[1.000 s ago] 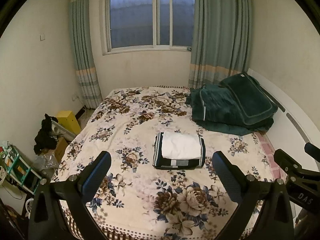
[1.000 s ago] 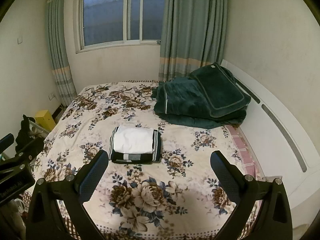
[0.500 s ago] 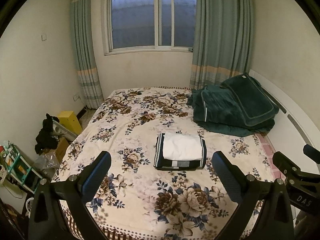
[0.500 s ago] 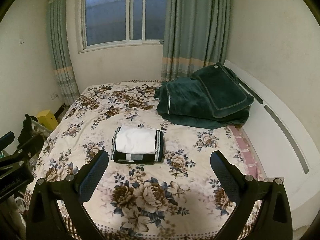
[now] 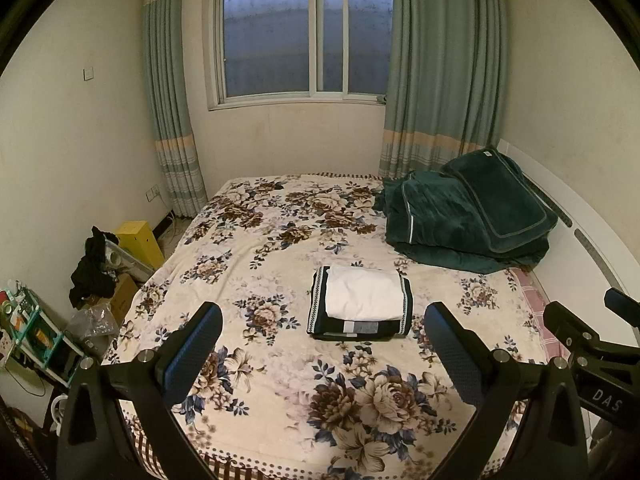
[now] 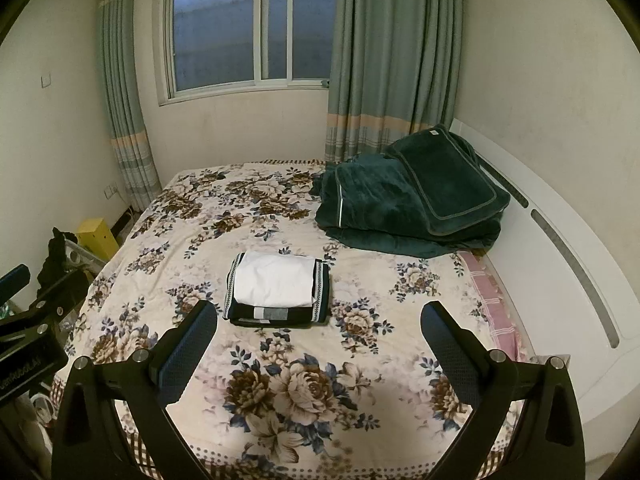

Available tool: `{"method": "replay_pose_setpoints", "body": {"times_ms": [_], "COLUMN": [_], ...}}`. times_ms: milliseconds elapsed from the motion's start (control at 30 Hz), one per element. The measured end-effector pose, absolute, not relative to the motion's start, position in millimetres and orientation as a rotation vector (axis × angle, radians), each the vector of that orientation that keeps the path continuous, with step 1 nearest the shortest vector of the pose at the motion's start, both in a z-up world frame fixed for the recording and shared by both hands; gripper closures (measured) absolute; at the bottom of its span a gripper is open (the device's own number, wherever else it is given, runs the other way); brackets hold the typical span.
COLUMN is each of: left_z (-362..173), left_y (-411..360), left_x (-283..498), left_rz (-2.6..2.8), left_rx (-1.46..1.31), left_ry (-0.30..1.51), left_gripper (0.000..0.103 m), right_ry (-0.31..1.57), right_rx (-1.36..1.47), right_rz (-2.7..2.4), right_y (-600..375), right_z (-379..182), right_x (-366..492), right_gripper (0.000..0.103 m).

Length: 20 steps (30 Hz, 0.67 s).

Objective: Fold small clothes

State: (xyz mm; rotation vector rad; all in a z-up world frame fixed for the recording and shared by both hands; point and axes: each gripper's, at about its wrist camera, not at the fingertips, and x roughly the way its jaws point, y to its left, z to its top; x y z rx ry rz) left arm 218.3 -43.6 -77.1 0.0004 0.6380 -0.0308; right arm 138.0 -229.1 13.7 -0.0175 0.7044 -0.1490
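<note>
A folded stack of small clothes lies flat near the middle of the flowered bed: a white piece on top of a dark one with patterned edging. My left gripper hangs open above the near part of the bed, short of the stack, holding nothing. My right gripper is open too, empty, with the stack just beyond its left finger. Each gripper's body shows at the edge of the other's view.
A folded dark green blanket sits at the bed's far right by the white headboard. Left of the bed stand a yellow box, dark clothing on a rack and a cluttered shelf. Window and curtains fill the far wall.
Both grippers have drawn back and risen slightly, so the stack sits a little farther off. The stack itself has not moved, and both grippers stayed open.
</note>
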Motion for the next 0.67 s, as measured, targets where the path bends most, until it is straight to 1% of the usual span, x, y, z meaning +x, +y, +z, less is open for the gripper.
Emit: {"method": "replay_pose_setpoints", "body": {"times_ms": [667], "left_z": [-72.9], "left_y": [-41.9], "left_x": [219.3], "left_rz": [-0.029], "left_rx": [-0.002], "left_ry": [0.629], "left_gripper": [0.0], "right_ry": [0.702], "right_rx": [-0.009], "right_rz": [-0.161], "right_y": [-227.2], "right_z": [11.4], "right_x": [127.4], "right_gripper": [0.0]}}
